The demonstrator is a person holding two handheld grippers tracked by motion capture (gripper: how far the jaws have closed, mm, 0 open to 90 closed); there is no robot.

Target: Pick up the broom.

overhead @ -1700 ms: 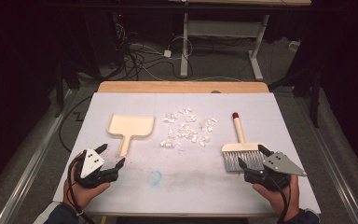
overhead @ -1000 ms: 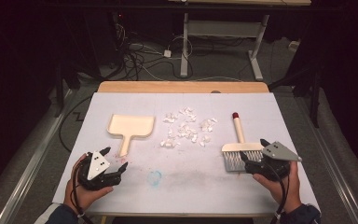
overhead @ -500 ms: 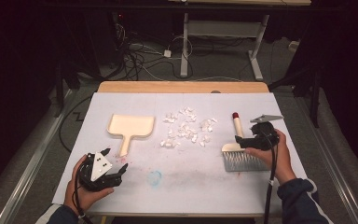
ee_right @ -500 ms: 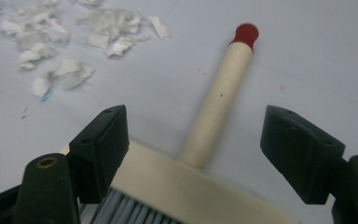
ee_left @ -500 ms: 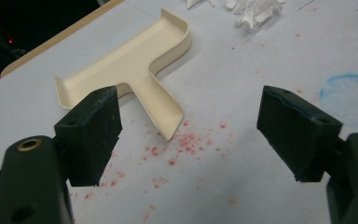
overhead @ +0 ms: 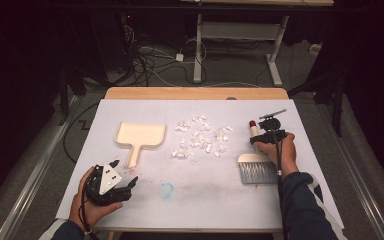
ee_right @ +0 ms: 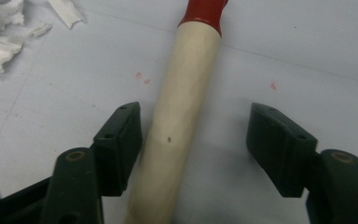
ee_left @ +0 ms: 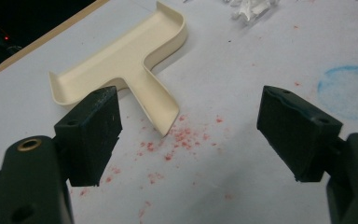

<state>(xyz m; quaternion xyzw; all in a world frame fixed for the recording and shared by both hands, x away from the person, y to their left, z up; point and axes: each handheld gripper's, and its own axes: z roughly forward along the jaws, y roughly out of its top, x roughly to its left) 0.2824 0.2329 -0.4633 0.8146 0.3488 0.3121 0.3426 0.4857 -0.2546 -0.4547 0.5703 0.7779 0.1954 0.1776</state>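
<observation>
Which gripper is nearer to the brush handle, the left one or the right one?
Right. The right gripper has the brush handle between its jaws, which have just been closing; one pad seems not yet touching. The left gripper sits far across the table, near the dustpan.

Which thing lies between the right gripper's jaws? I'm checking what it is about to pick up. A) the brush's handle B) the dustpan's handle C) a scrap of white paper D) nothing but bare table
A: in the right gripper view the brush's handle, pale wood with a red tip, runs up between the jaws of the right gripper, which have just been closing around it.
</observation>
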